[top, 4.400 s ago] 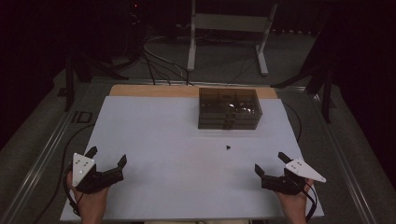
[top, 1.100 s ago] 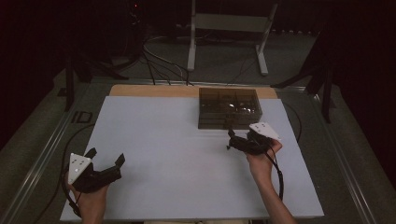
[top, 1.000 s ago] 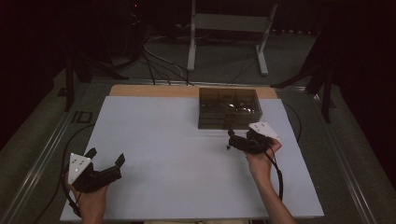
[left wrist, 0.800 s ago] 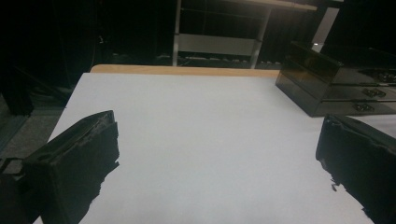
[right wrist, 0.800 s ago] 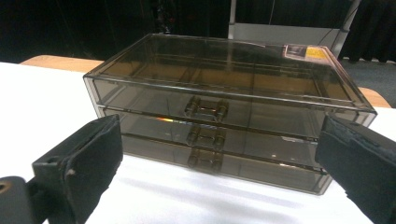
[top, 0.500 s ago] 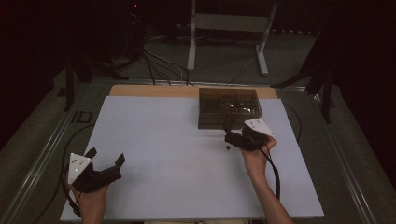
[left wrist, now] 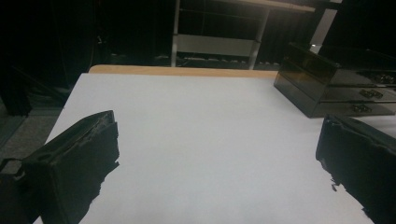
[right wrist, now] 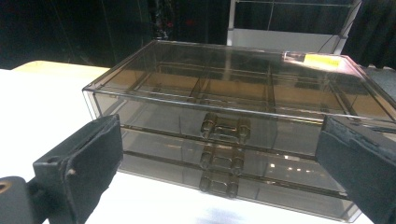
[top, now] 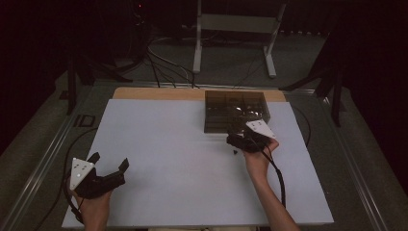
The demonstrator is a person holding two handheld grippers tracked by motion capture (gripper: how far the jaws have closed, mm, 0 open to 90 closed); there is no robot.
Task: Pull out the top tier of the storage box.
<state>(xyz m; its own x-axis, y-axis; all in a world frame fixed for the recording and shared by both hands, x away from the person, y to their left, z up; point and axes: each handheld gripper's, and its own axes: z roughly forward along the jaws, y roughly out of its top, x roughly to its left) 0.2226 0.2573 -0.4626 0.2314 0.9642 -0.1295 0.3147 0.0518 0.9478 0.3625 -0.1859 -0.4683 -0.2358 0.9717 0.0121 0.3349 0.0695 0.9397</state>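
Observation:
A smoky clear drawer box [top: 235, 109] stands at the back of the white table [top: 183, 144], right of centre. In the right gripper view its three stacked drawers [right wrist: 224, 154] face me, each with a small handle. My right gripper [top: 235, 138] hovers just in front of the box, open, jaws wide and empty [right wrist: 219, 154]. A tiny black object [top: 234, 152] lies on the table just below it. My left gripper [top: 109, 161] rests open and empty near the front left corner [left wrist: 219, 154], and the box [left wrist: 327, 88] shows far off to its right.
A bare wooden strip [top: 159, 93] runs along the table's back edge. Beyond it are a metal stand [top: 231, 33] and floor cables [top: 159, 62]. Grey rails [top: 48, 149] flank the table on both sides.
The right gripper came from the front right corner up to the box front, edging slightly closer and leftward in the last second. The left gripper stayed put.

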